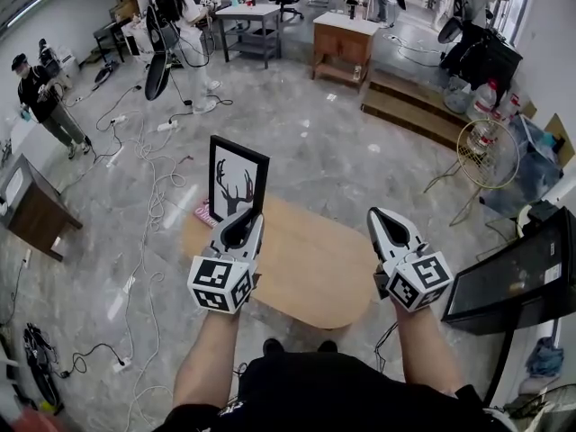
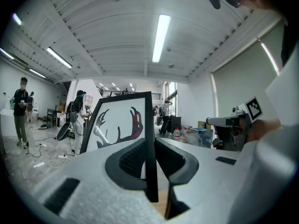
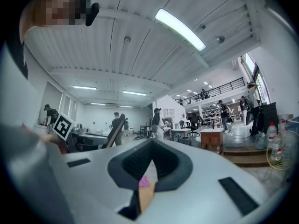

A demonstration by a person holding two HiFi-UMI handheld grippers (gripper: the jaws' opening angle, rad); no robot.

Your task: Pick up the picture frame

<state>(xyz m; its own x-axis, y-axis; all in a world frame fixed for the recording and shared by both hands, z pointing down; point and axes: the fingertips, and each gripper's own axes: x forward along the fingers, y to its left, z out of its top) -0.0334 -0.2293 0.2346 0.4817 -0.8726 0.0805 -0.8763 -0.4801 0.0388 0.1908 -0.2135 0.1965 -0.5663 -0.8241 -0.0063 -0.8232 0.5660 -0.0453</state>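
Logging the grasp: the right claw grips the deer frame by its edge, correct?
Wrong claw. It is the left claw that grips the frame by its edge; the left gripper view shows it.

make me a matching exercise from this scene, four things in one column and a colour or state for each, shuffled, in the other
Things:
1. picture frame
2. left gripper
3. right gripper
4. table

Colours or states:
A. light wood, rounded top
B. fingers together, nothing between them
C. black border, antler print
D. fingers clamped on the picture frame's edge

Pairs: 1-C, 2-D, 3-B, 4-A
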